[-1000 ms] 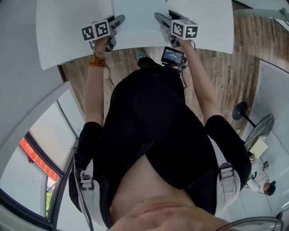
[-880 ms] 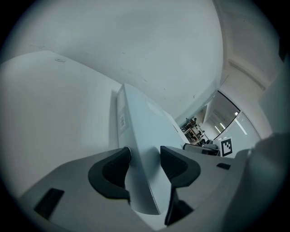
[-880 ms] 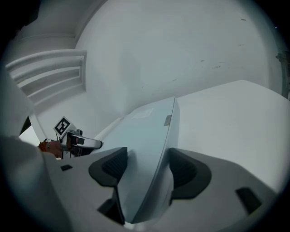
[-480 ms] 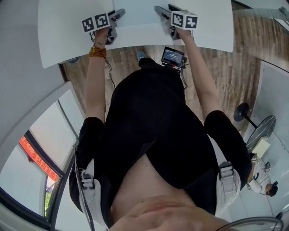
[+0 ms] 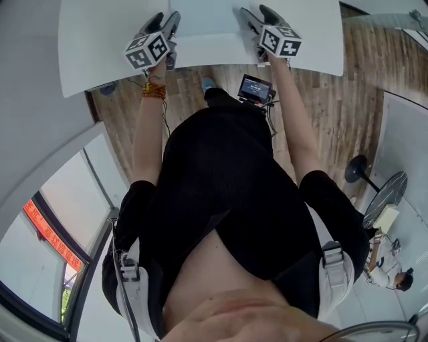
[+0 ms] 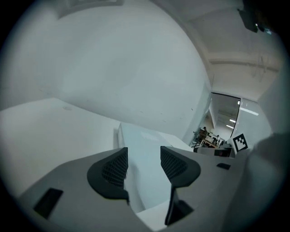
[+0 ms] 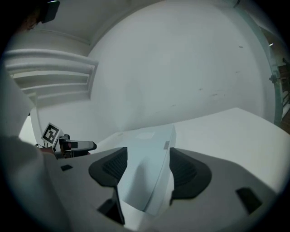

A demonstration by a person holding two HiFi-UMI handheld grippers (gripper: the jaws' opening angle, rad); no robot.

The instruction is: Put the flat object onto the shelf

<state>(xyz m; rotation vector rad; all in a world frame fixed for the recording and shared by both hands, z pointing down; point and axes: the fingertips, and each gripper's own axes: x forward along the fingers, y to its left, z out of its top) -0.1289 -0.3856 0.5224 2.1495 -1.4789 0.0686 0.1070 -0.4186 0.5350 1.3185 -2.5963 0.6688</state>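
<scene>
The flat object (image 5: 204,23) is a thin white panel that lies on the white table (image 5: 100,47) at the top middle of the head view. My left gripper (image 5: 167,21) is at its left side and my right gripper (image 5: 257,16) at its right side. In the left gripper view the panel (image 6: 146,152) fills the gap between the jaws of the left gripper (image 6: 144,165). In the right gripper view the panel (image 7: 152,149) sits tilted between both pads of the right gripper (image 7: 147,170). Both grippers look shut on it.
A curved white wall rises behind the table. White horizontal ledges (image 7: 50,72) show at the upper left of the right gripper view. Below the table lie a wooden floor (image 5: 334,93), a small screen device (image 5: 255,85) and a fan stand (image 5: 361,167).
Both grippers have pushed a little further over the table, and their marker cubes have tilted. The panel stays between them.
</scene>
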